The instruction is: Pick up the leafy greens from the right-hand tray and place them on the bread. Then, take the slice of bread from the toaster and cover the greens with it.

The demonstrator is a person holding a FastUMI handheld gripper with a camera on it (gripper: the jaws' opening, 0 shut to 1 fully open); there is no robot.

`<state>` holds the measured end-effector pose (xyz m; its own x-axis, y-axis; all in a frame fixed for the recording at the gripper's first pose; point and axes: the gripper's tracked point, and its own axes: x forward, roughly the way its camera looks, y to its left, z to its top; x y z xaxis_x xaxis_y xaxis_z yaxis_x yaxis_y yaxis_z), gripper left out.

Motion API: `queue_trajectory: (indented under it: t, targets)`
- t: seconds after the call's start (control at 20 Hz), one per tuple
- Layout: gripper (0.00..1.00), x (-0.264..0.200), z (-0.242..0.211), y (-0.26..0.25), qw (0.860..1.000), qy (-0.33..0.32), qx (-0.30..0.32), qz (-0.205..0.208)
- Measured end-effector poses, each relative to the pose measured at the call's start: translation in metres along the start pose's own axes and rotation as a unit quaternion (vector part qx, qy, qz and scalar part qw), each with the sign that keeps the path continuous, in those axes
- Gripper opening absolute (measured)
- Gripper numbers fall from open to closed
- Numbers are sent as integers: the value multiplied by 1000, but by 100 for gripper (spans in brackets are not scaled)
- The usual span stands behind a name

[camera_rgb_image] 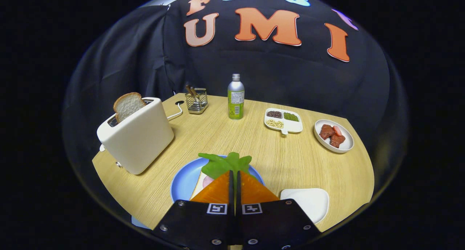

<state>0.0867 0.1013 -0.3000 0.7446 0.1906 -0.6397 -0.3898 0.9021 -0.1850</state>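
The gripper (234, 175) is pinched closed on the floppy green leafy greens (225, 164), light and limp, over the round blue plate (181, 181); grip central stem.

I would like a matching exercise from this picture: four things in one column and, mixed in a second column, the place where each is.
Things:
1. bread slice
2. greens
3. bottle
4. meat

Places:
A. on the round white plate
B. between the fingers of the gripper, above the blue plate
C. in the slot of the toaster
D. standing on the table between the wire holder and the divided tray

Pairs: 1-C, 2-B, 3-D, 4-A
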Motion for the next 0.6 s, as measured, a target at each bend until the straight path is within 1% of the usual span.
queue_trajectory:
  t: [0.45, 0.6]
  targets:
    - [1, 25, -41, 27, 999, 44, -5, 24]
    - [2, 27, -50, 27, 998, 52, -20, 18]
